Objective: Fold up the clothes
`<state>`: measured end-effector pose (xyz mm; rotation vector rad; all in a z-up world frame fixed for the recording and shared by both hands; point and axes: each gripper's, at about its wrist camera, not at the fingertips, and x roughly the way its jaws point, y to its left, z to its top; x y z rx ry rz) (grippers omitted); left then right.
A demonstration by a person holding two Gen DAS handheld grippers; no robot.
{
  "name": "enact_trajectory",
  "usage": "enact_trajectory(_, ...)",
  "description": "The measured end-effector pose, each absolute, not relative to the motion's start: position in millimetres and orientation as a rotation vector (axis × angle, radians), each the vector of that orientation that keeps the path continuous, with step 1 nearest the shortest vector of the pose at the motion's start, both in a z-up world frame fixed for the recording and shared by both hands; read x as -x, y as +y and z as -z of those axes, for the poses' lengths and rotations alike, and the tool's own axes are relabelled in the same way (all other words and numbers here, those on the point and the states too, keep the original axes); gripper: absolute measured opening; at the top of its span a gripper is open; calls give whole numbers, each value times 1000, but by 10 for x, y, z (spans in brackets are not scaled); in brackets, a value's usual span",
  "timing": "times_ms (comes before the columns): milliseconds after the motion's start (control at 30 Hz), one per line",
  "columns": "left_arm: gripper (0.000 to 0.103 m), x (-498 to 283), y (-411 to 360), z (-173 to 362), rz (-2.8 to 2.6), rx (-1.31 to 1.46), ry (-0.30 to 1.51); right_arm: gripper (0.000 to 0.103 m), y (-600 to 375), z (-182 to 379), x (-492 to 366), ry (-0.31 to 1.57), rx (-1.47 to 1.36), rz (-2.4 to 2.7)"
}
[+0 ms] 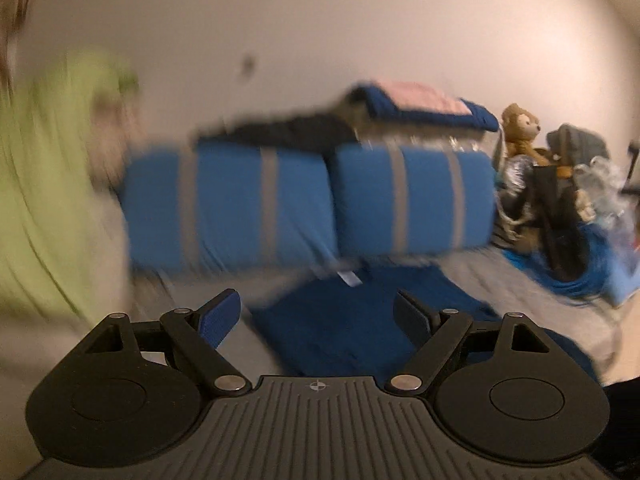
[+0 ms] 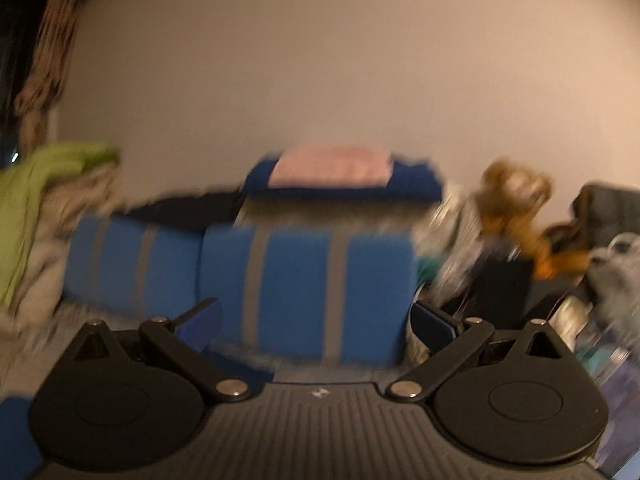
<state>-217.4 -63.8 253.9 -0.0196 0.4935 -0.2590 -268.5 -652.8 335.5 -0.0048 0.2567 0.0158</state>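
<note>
While both views are blurry, the dark blue garment [image 1: 360,320] lies flat, long axis running away from the left gripper [image 1: 318,314]; right gripper [image 2: 316,322] too has its jaws spread apart, holding nothing.

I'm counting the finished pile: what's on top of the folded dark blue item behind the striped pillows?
A folded pink cloth lies on the dark blue item, covering the middle of its top. What lies under the blue item is hidden by the striped pillows.

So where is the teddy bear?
The teddy bear sits right of the blue striped pillows in both views, against the wall beside a cluttered pile.
</note>
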Motion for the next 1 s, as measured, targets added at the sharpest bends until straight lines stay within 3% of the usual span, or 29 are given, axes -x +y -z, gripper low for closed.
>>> enact_trajectory(200, 84, 1998, -479, -1741, 270, 193, 567, 103, -6305, -2439, 2592, 374, -30, -103)
enact_trajectory(500, 83, 2130, -373, -1211, 377, 366, 713, 103, -6329, -1940, 2719, 478, -89, -133)
enact_trajectory(667, 52, 2153, -367, -949, 458, 484, 787, 103, -6374, -1687, 2765, 542, -147, -160)
enact_trajectory(767, 43, 2171, -365, -885, 491, 526, 793, 103, -6390, -1517, 2785, 581, -196, -176)
enact_trajectory(1000, 35, 2185, -309, -787, 490, 629, 794, 102, -6372, -997, 2777, 665, -415, -281)
